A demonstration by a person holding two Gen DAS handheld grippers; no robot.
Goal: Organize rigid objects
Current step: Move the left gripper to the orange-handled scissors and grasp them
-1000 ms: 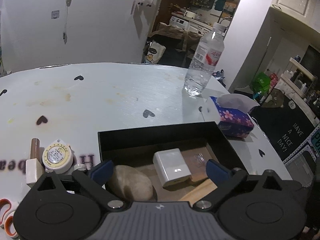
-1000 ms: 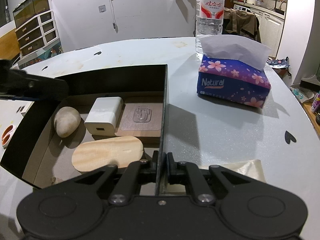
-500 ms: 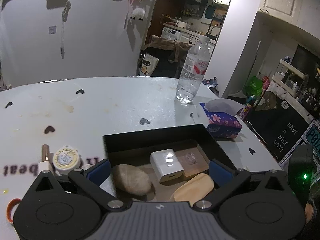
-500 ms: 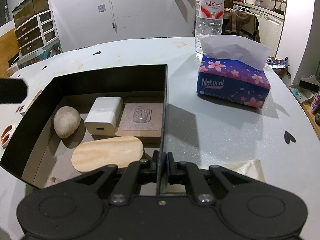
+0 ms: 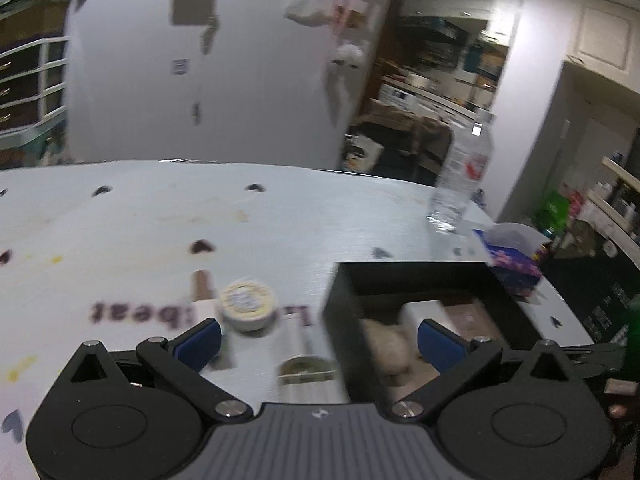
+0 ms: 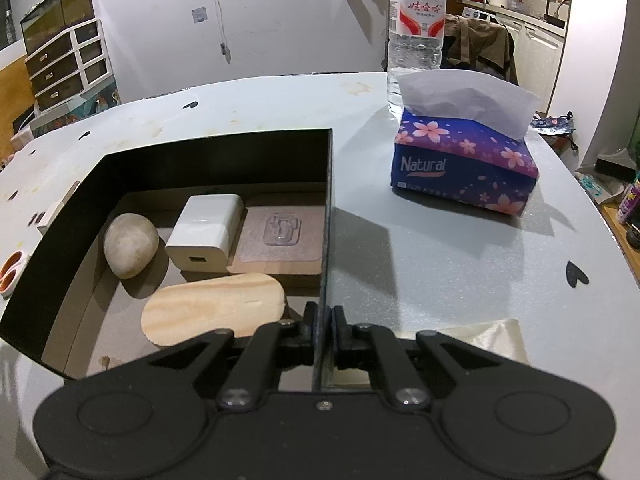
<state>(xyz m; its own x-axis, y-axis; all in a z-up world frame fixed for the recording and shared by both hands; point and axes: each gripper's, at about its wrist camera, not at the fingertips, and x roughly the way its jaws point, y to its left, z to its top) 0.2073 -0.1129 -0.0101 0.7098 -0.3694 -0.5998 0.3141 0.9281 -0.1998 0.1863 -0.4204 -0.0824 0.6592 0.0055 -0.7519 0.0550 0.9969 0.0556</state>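
The open black cardboard box [image 6: 208,152], holding a smooth beige stone [image 6: 130,245] and white plug block [image 6: 206,232], sat mid-table, its wall pinched by the right gripper [image 6: 322,320]. The left gripper [image 5: 318,340] hung spread and empty near a round tape measure [image 5: 248,305]; a slipping pinch could tip the box.

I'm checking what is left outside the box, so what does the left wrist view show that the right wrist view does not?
Only the left wrist view: a round tape measure lying on the table outside the black box, and the open left gripper.

Only the right wrist view: the wooden oval piece and the hook plate clearly inside the box, and the right gripper shut on the box wall.

Both: the box, stone, white charger, tissue pack and water bottle.
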